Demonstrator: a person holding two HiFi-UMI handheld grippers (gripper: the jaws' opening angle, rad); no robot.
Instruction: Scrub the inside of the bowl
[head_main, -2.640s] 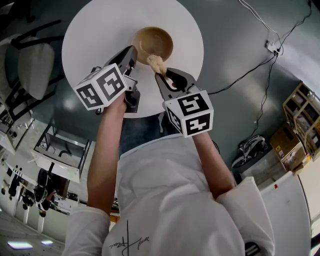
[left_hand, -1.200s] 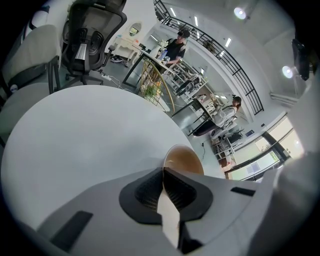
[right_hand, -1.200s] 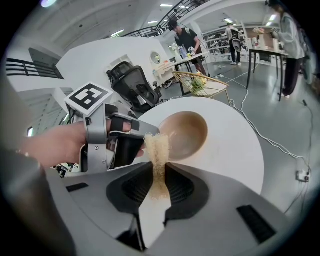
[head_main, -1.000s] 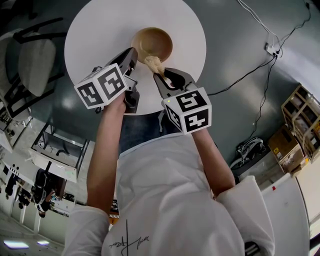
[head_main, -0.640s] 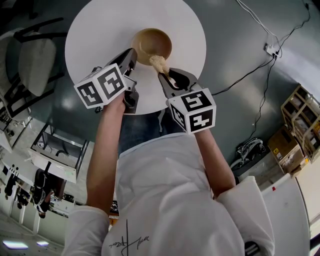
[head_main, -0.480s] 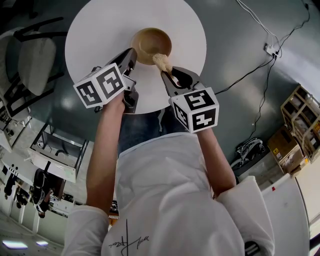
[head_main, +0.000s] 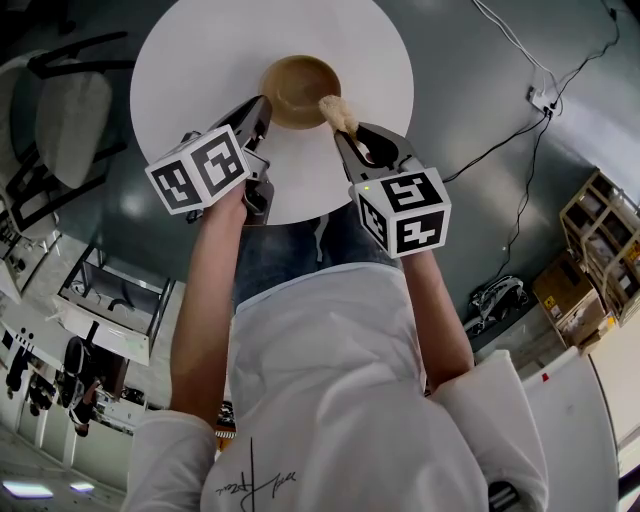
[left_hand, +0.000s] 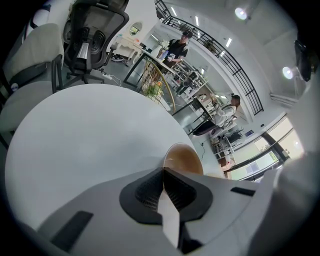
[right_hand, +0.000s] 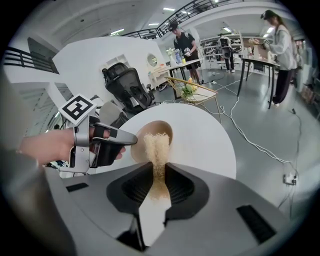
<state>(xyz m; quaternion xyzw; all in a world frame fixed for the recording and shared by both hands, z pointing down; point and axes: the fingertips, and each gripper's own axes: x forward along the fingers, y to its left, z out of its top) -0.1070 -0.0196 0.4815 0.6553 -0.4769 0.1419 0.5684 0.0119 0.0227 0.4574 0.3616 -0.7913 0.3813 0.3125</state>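
A tan wooden bowl stands on the round white table. My left gripper is shut at the bowl's left rim, and the rim runs straight into the seam between its jaws. In the left gripper view the bowl shows just past my left gripper. My right gripper is shut on a beige fibrous scrubber, whose tip lies at the bowl's right rim. In the right gripper view the scrubber sticks out of my right gripper over the bowl, with the left gripper at the rim.
A pale chair stands left of the table. A black cable and a power strip lie on the grey floor to the right. Shelving with boxes is at the far right. People stand at desks in the background.
My right gripper has swung the scrubber from the bowl's near rim round to its right rim. The left gripper and the bowl have stayed where they were.
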